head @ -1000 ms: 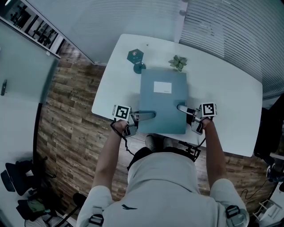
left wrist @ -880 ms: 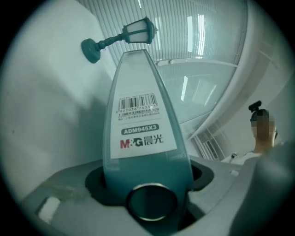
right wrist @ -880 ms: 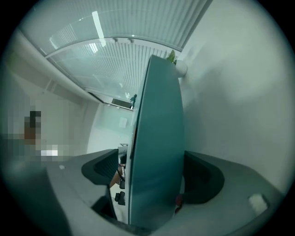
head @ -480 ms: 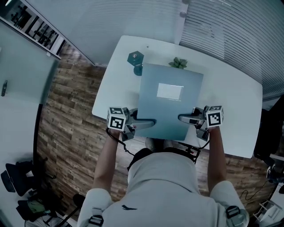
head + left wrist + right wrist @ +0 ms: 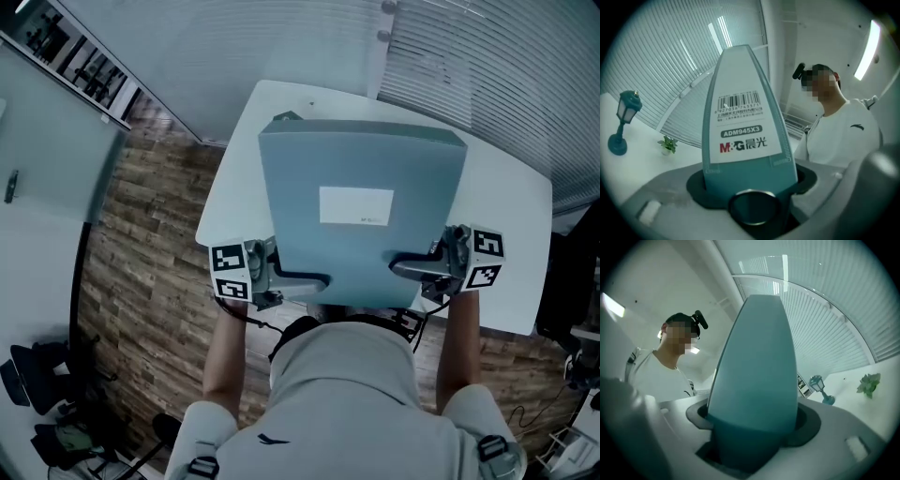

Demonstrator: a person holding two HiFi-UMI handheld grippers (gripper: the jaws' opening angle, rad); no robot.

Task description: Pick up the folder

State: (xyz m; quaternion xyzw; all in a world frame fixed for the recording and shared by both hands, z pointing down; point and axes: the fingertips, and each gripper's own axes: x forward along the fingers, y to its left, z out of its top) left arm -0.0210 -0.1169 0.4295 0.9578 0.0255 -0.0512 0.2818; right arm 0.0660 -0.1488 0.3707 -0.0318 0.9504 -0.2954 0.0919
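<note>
1. Head view, nearest: the person's white short-sleeved shirt (image 5: pixel 342 394) fills the bottom of the frame, with both forearms reaching forward.
2. Left gripper (image 5: pixel 314 278): jaws clamped on the near left edge of the teal-blue box folder (image 5: pixel 361 169). Its marker cube (image 5: pixel 230 272) sits just outside the folder's left edge.
3. Left gripper view: the folder's spine stands between the jaws and the pads press on both sides. The spine carries a white printed label (image 5: pixel 740 126) with a barcode. A round metal finger ring (image 5: pixel 752 208) sits low on the spine, closest to the camera.
4. Right gripper (image 5: pixel 405 266): jaws have just been closing and are now clamped on the folder's near right edge. Its marker cube (image 5: pixel 483 258) sits just outside that edge.
5. Right gripper view: a plain teal edge of the folder stands between the jaws and is gripped on both sides.
6. Folder position: held between the two grippers, clear of the white rounded table (image 5: pixel 511 234). Its broad face is turned up towards the head camera and bears a white rectangular label (image 5: pixel 356 206).
7. On the table beyond, in the left gripper view: a small teal street-lamp ornament (image 5: pixel 621 122) and a small green potted plant (image 5: pixel 669 144) stand upright and near each other.
8. Farthest: white slatted blinds (image 5: pixel 497 66) behind the table and brown wood-plank floor (image 5: pixel 141 244) to its left.
</note>
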